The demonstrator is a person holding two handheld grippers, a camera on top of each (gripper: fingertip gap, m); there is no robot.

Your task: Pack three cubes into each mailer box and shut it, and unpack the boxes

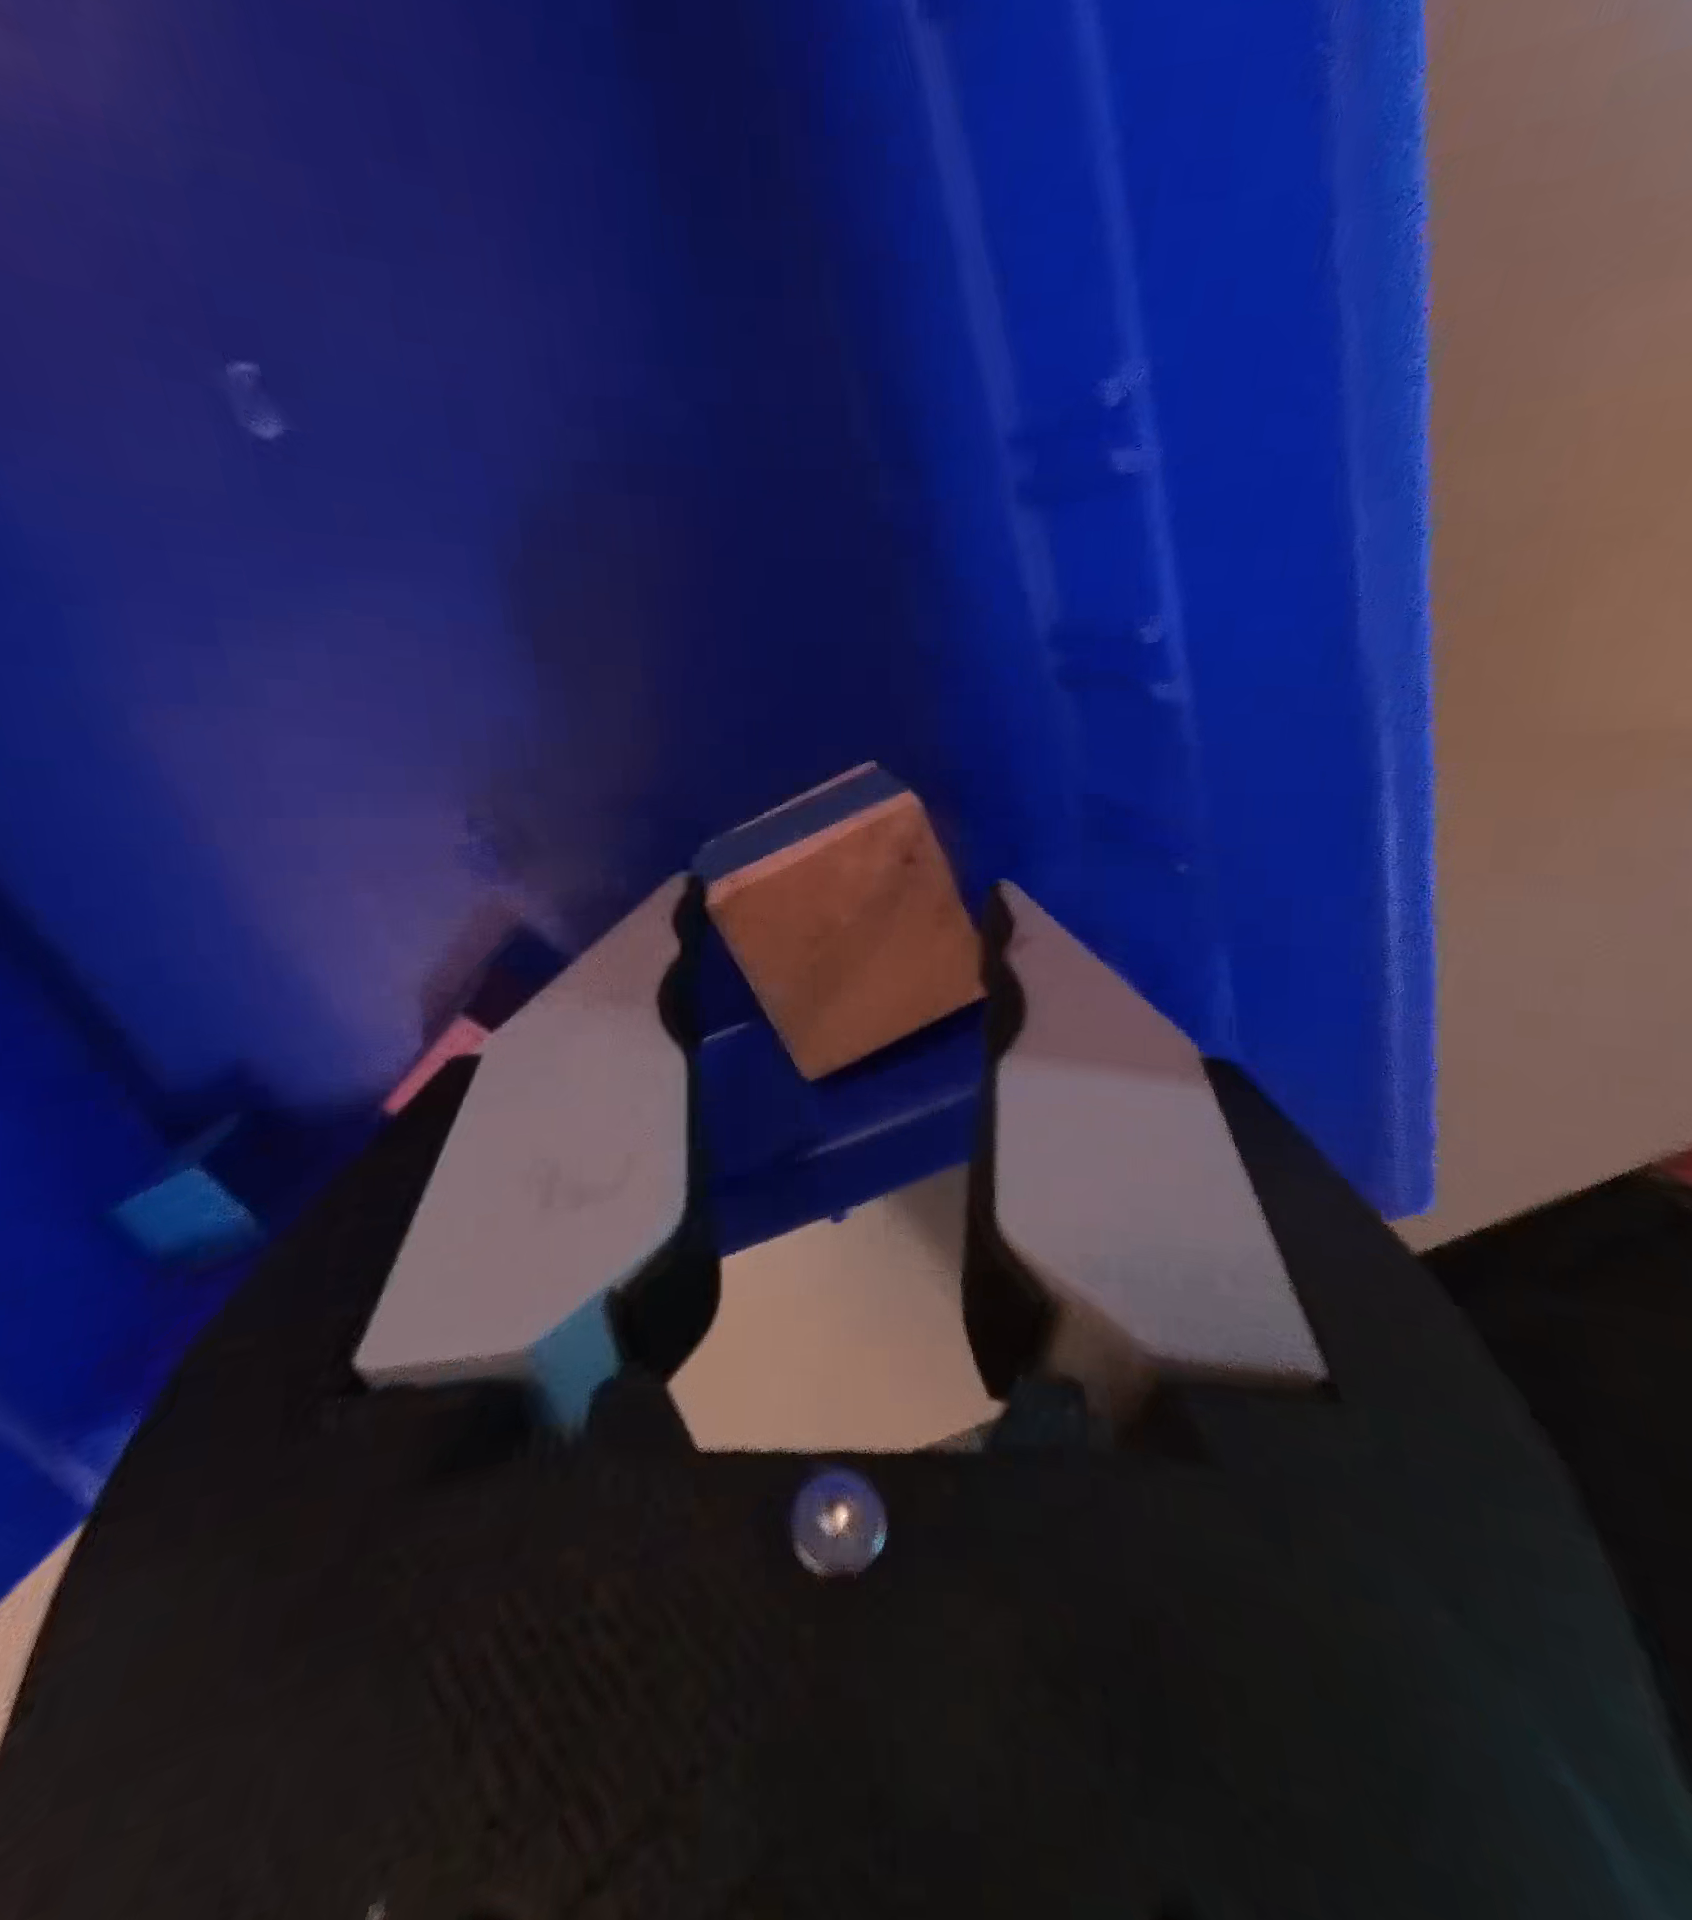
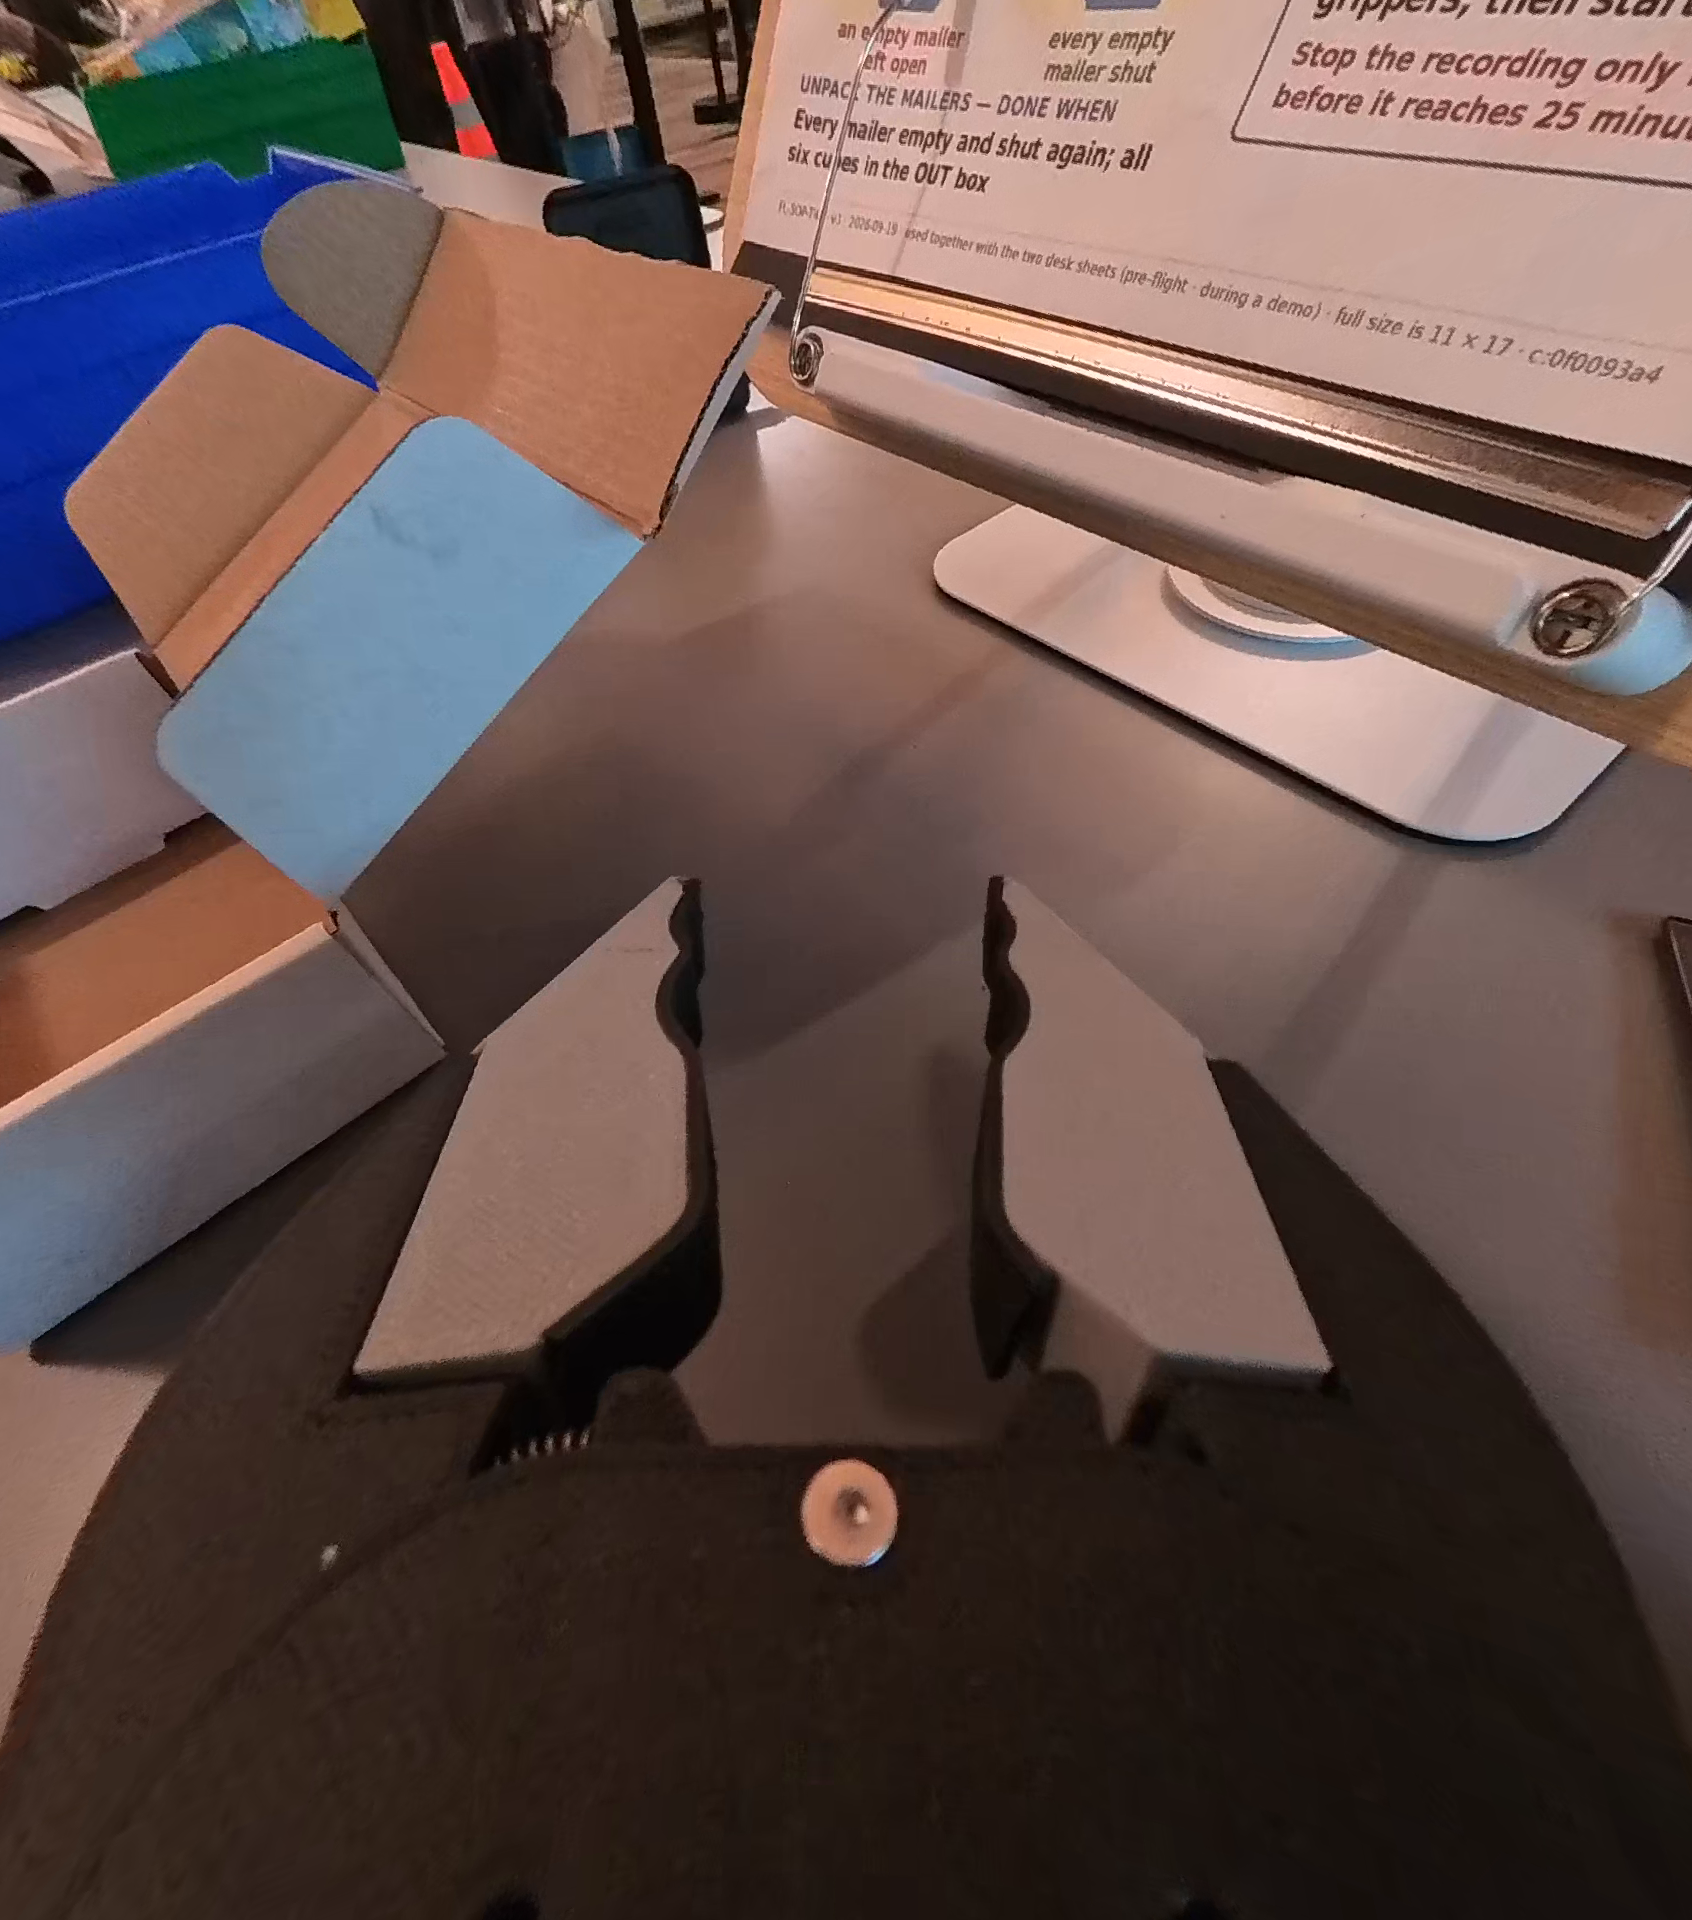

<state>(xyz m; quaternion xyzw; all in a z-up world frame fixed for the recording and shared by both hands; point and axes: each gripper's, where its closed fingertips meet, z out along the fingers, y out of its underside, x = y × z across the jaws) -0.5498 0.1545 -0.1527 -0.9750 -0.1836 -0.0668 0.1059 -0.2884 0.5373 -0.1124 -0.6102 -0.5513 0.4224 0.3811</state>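
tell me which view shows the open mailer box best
The right wrist view: the open mailer box sits at its left edge with the lid raised, flaps spread and part of the brown inside visible. The left wrist view shows none of it, only a blue bin and a cube between the left gripper fingers.

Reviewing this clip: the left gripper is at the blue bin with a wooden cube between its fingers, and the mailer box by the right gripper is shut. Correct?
Not quite. In the right wrist view the mailer box is open, lid flap raised. The rest stands: the left gripper has the wooden cube between its fingers at the blue bin.
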